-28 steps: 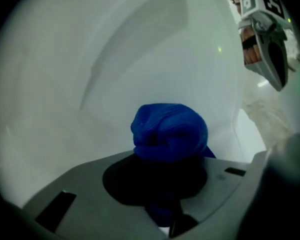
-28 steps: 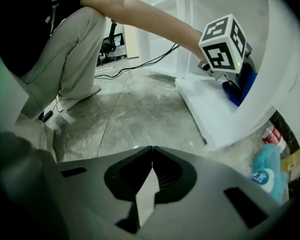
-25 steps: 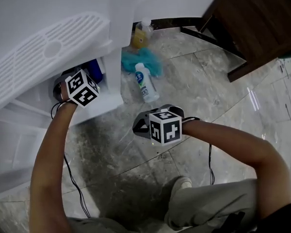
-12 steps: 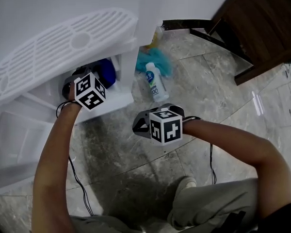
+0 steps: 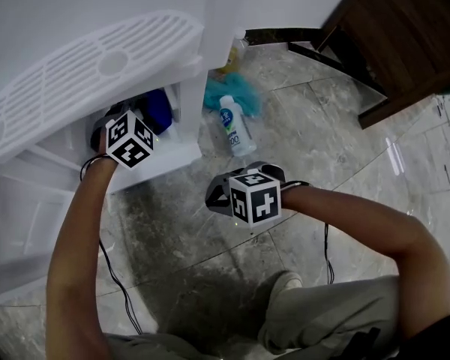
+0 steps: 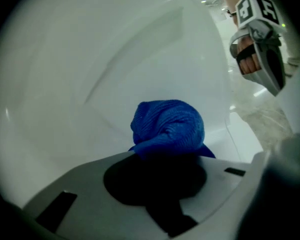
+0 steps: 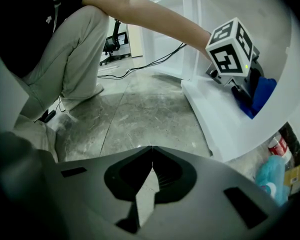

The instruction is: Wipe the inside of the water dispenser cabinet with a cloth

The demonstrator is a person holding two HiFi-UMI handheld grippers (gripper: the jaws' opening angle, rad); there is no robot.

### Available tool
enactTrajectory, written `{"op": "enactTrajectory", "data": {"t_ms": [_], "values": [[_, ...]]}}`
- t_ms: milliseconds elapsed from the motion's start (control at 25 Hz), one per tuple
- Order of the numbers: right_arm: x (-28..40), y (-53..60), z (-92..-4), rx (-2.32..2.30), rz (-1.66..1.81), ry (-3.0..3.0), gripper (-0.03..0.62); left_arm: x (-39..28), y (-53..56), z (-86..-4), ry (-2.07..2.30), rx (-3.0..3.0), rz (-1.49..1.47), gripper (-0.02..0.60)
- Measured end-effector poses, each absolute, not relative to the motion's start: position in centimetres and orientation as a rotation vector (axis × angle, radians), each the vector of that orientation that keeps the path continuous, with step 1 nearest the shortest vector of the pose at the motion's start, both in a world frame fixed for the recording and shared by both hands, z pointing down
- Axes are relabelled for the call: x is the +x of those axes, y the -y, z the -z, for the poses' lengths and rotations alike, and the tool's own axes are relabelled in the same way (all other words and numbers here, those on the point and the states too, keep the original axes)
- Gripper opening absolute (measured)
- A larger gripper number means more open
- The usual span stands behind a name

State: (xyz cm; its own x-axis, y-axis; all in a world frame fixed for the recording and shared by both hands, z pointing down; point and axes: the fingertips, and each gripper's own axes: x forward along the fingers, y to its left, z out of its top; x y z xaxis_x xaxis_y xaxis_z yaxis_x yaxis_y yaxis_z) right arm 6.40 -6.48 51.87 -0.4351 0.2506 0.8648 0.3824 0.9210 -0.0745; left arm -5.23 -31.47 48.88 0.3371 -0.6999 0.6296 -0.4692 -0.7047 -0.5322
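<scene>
Since the earlier frames almost nothing has travelled. My left gripper [image 6: 165,156] has only tilted a little where it sits, and the right gripper [image 7: 152,156] has stayed over the marble floor [image 5: 180,223].

Nearest me, the right gripper's jaws are pressed together on nothing, and it hangs idle.

At about 10 o'clock from it in the head view, the left gripper reaches into the mouth of the open cabinet [image 6: 90,59]. Its jaws are clamped on the blue cloth [image 6: 167,126], which bulges out ahead of them as a tight ball near the white inner wall. I cannot tell whether it touches the wall.

My worries start there:
- With the cloth balled up, only a small patch would meet the surface, so I judge a stroke could leave streaks unwiped.
- A hard drag against the wall might tug the cloth out of the pinch.
- The marker cube sits close under the cabinet's upper edge and could knock it if I lift my wrist.
- The cable [image 5: 112,276] trailing from that arm may catch on the cabinet's lower lip.

Farther out, at 12 o'clock from the right gripper, a plastic bottle [image 5: 231,126] lies on the floor just beside the dispenser's corner. A teal rag [image 5: 236,92] lies beyond it. A wide outward sweep could send the bottle rolling.
</scene>
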Motion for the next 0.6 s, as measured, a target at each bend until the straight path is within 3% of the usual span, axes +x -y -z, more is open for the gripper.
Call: {"op": "enactTrajectory", "data": {"t_ms": [240, 600], "values": [[5.3, 6.2, -51.4, -0.469, 0.164, 2.065, -0.002, -4.8, 31.5, -49.0, -0.904, -2.170, 1.402, 0.081], [7.1, 5.3, -51.8, -0.510, 0.230, 1.989, -0.002, -6.1, 33.3, -48.9, -1.196, -2.186, 1.476, 0.081]]}}
